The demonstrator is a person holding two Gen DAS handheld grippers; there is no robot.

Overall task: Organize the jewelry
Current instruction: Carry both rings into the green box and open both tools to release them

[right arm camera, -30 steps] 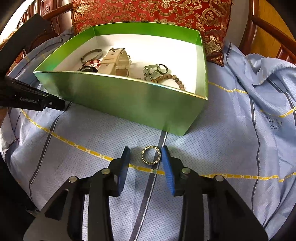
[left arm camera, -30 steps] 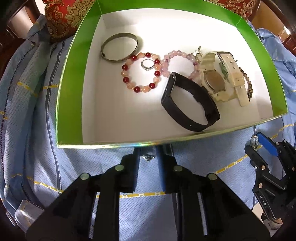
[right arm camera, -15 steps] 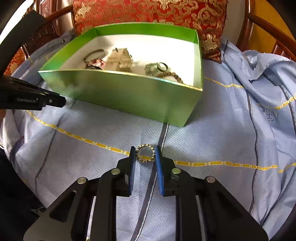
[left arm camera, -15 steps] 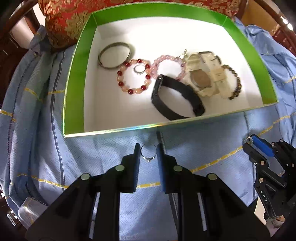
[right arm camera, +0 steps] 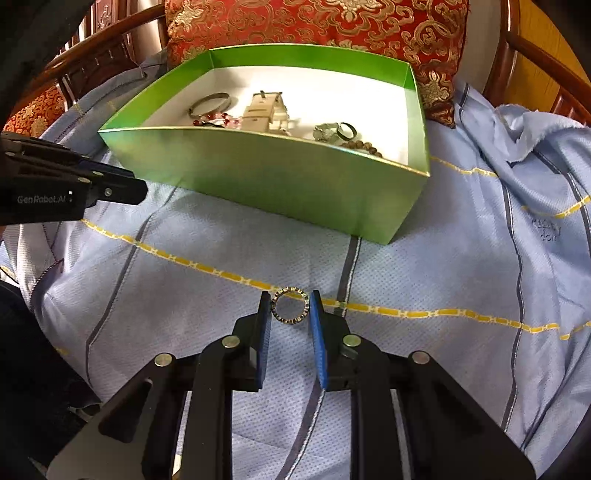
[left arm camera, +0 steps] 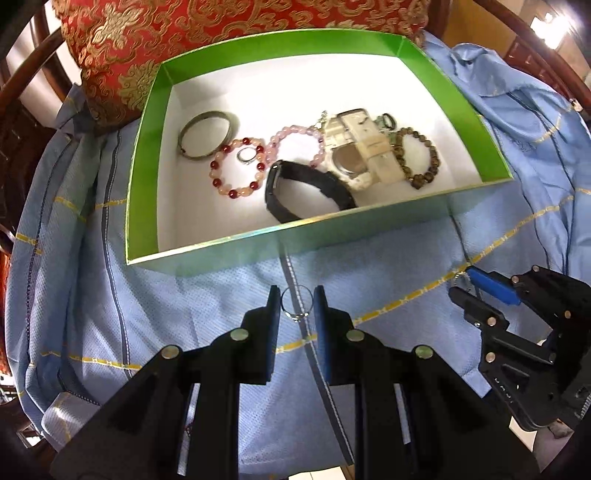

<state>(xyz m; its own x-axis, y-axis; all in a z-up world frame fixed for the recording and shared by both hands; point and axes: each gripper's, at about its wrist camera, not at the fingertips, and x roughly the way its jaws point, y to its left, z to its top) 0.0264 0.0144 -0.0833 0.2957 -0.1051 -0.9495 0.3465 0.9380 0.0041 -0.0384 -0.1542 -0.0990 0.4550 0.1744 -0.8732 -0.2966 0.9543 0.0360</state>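
Silver ring (left arm camera: 295, 308) pinched in left gripper (left arm camera: 295, 306), short of green box (left arm camera: 146, 155). Right gripper (right arm camera: 290, 308) fingers clamp patterned ring (right arm camera: 290, 305) above blue cloth (right arm camera: 461, 266). Risk: thin rings slipping sideways, dropping into folds.

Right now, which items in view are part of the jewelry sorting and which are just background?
In the job:
- left gripper, shut on a thin silver ring
- right gripper, shut on a studded ring
- green box, holding bracelets, a bangle, a cream watch, a black band

Lying about:
- blue cloth
- red cushion
- wooden chair frame
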